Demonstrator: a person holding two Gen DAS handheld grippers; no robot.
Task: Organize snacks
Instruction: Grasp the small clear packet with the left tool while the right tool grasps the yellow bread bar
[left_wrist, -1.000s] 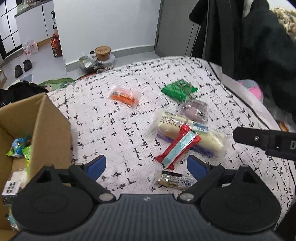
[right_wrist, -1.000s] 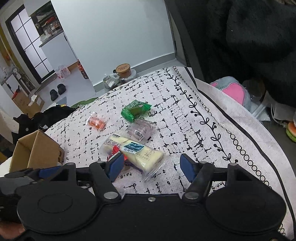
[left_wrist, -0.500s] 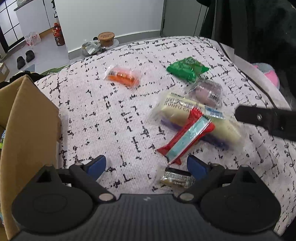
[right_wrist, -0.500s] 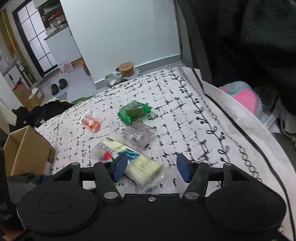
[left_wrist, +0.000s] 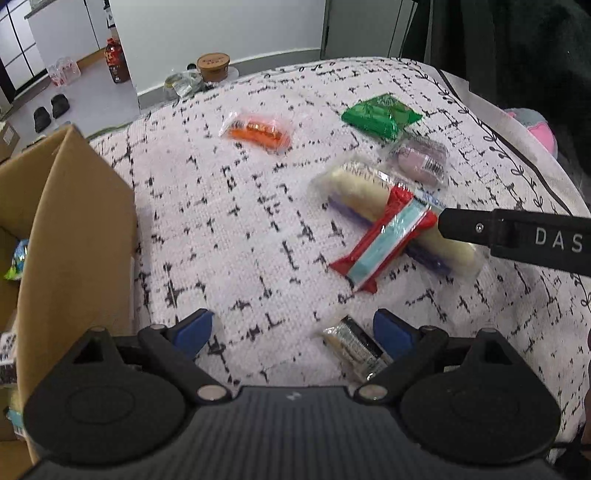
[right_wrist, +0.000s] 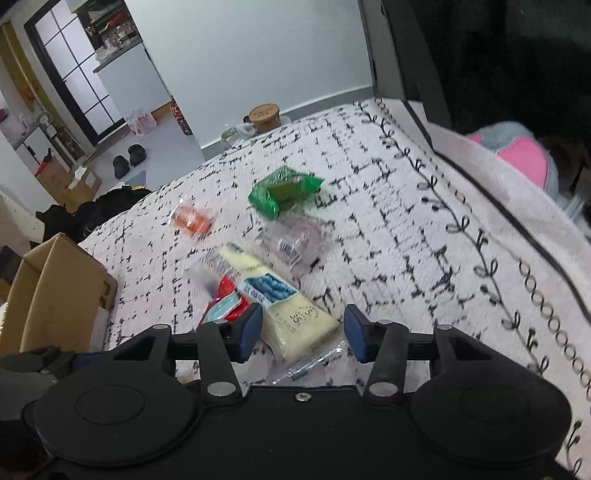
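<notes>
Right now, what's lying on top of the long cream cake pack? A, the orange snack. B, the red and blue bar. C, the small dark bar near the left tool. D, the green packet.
B: the red and blue bar lies slanted across the cream cake pack, while the green packet, the orange snack and the small dark bar lie apart on the cloth.

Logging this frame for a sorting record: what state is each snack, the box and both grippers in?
left gripper: open, empty
right gripper: open, around the cream pack's end
cream pack: lying flat
red bar: lying across the cream pack
small dark bar: flat, between the left fingers
green packet: flat
orange packet: flat
cardboard box: open, snacks inside
</notes>
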